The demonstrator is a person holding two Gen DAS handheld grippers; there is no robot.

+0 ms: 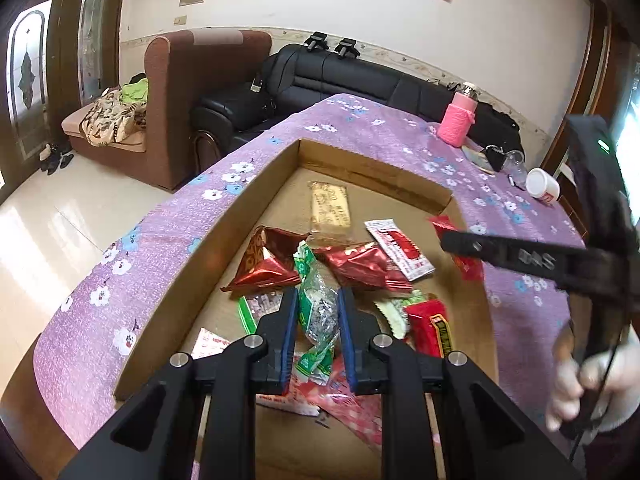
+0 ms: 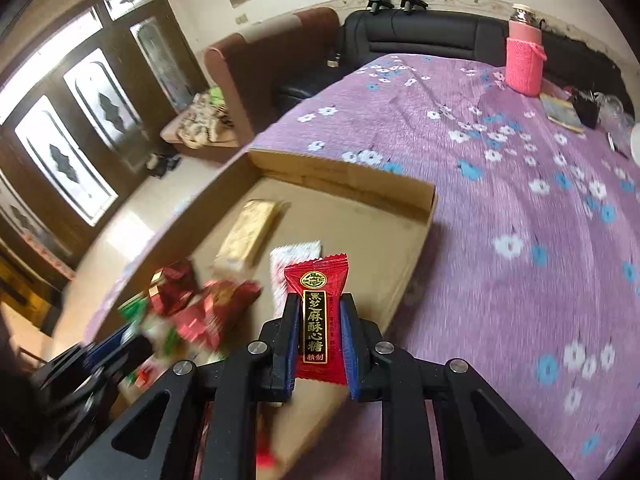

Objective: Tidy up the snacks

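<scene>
My left gripper [image 1: 318, 312] is clamped on a green snack packet [image 1: 316, 308]; my right gripper [image 2: 320, 320] grips a red candy [image 2: 318, 316], raised.

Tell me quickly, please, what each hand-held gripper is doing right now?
Left hand-held gripper: closed on a green candy.
Right hand-held gripper: closed on a red candy.

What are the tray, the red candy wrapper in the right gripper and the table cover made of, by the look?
Tray: corrugated cardboard, matte brown, raw cut edges and a seam along its wall.
Red candy wrapper: likely glossy plastic film, with a zigzag crimped end and printed gold characters.
Table cover: looks like woven or quilted fabric, purple floral print with fine texture; exact fibre unclear.
</scene>
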